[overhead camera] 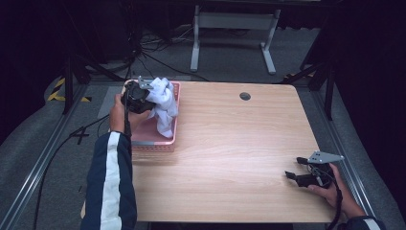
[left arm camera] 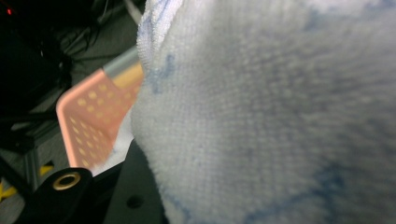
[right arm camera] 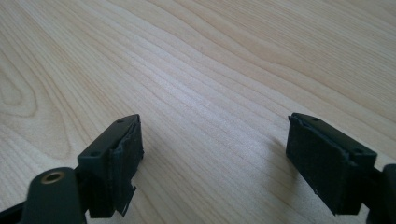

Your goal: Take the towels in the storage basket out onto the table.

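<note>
Table middle: the wooden table [overhead camera: 225, 143] lies bare from the pink basket [overhead camera: 176, 112] across to the right gripper [overhead camera: 298, 171], so a hand passes freely here.
Far edge: a small dark round cap [overhead camera: 245, 96] sits flush in the wood, no hindrance.
Left far corner: the basket stands here; the white cloth [overhead camera: 163, 103] hangs from the left gripper [overhead camera: 143, 96] over it and blocks the way in from above.
Left gripper view: the cloth [left arm camera: 271, 116] hangs close before the camera; the basket wall [left arm camera: 91, 121] shows at its left.
Right near corner: the right gripper rests low with jaws standing wide, bare wood [right arm camera: 210, 93] ahead of it.
</note>
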Demonstrator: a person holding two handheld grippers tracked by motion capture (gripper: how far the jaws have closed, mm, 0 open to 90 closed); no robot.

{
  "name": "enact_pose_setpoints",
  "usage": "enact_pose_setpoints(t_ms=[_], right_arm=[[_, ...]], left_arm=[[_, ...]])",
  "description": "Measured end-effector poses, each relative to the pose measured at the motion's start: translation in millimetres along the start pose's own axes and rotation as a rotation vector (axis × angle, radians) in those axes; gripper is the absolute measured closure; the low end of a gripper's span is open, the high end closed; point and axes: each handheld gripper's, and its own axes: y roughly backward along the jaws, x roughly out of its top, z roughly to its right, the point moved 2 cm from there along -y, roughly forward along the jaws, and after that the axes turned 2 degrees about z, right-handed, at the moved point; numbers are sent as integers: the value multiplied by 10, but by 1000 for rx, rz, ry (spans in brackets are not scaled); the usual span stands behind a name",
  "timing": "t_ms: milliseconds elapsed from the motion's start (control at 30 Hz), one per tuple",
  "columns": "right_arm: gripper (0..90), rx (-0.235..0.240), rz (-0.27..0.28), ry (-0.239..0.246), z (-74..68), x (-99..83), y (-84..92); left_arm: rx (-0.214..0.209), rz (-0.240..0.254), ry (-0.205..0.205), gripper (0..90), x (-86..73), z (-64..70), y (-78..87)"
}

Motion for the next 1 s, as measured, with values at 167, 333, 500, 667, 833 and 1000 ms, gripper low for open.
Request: enact_pose_setpoints(t_ms=[167,333,500,667,833,1000], right_arm=[[186,0,0,0,0,0,0],[186,0,0,0,0,0,0],[186,0,-1,-1,-1,0,0],[186,0,-1,-1,-1,0,0],[186,0,0,0,0,1,0],[186,0,0,0,0,0,0]], left_arm=[[-8,57,-22,658,275,57,280],[-25,96,-51,658,471,164,420],[-55,143,-66,658,752,313,541],[-106,180,-94,658,986,518,565],[-165,177,-148,657,1124,804,447],[-229,183,-171,657,1158,1073,273]])
